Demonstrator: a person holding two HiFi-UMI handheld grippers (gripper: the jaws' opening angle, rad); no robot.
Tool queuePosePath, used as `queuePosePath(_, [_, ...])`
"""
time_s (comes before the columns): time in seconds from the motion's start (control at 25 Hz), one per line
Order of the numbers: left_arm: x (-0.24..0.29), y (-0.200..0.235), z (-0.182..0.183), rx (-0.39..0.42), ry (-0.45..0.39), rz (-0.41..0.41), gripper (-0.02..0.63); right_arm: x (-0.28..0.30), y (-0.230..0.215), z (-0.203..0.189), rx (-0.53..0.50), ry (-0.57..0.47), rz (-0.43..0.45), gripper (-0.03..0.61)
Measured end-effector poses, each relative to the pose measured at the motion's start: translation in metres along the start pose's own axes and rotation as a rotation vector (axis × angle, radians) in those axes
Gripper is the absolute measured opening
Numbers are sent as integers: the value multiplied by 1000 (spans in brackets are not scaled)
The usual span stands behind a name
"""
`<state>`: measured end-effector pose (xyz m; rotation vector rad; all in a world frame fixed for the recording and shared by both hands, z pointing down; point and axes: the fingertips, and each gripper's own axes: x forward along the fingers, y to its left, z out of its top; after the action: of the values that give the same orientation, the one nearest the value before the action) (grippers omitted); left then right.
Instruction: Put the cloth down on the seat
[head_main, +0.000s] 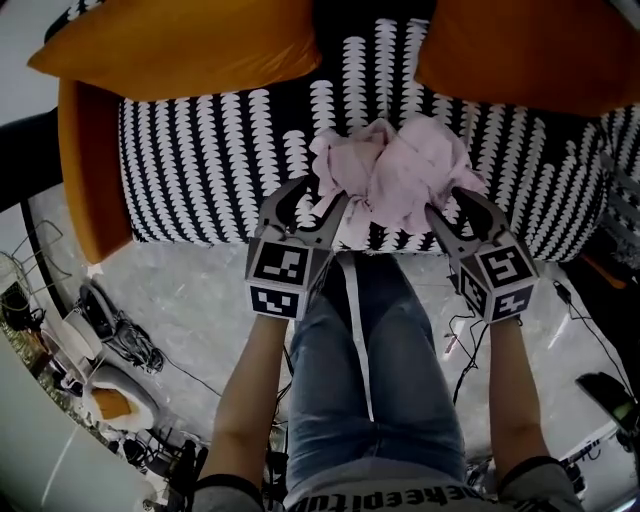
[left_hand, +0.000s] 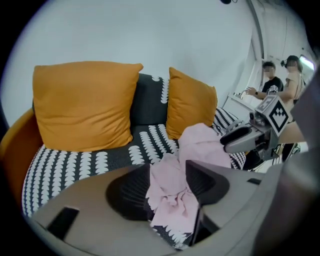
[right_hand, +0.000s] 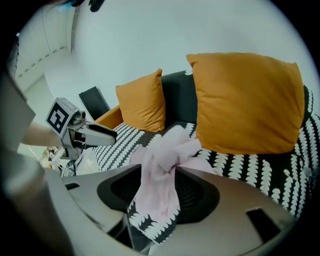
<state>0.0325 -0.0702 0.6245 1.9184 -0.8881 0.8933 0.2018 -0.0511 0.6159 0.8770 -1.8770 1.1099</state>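
One pink cloth (head_main: 395, 170) bunched on patterned seat (head_main: 200, 170). Two orange cushions (head_main: 180, 45) behind. Left gripper (head_main: 325, 192), right gripper (head_main: 448, 203): both spread, cloth loose between jaws.

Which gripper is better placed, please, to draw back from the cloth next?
Left, probably: the left gripper has fingers wide apart, the cloth loose between them; it seems bunched tighter in the right gripper.
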Motion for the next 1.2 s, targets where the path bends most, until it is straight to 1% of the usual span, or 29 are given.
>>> queuePosePath(0.16, [-13, -11, 15, 20, -28, -27, 260, -20, 12, 21, -3, -59, 23, 228])
queuePosePath(0.2, [-16, -17, 18, 22, -37, -38, 241, -22, 15, 24, -11, -67, 30, 198])
queuePosePath(0.32, [-24, -29, 31, 28, -73, -57, 233, -28, 22, 36, -41, -90, 15, 94])
queuePosePath(0.36, [-28, -32, 37, 39, -86, -56, 185, -30, 23, 40, -46, -99, 4, 56])
queuePosePath(0.4, [-32, -34, 42, 52, -98, -55, 151, -32, 26, 44, -47, -109, -4, 33])
queuePosePath(0.48, [-41, -38, 50, 75, -116, -64, 130, -37, 33, 53, -41, -130, -10, -3])
queuePosePath(0.52, [-46, -41, 54, 82, -122, -74, 112, -40, 36, 57, -37, -140, -10, -4])
queuePosePath(0.6, [-53, -44, 62, 88, -135, -98, 102, -46, 43, 64, -31, -161, -9, -3])
queuePosePath(0.64, [-58, -45, 66, 90, -143, -106, 84, -50, 47, 68, -27, -173, -8, -3])
queuePosePath(0.84, [-86, -52, 94, 143, -199, -110, 18, -78, 69, 93, -8, -253, -15, -3])
queuePosePath(1.2, [-139, -70, 148, 192, -274, -197, 17, -134, 106, 135, 39, -357, -45, -2])
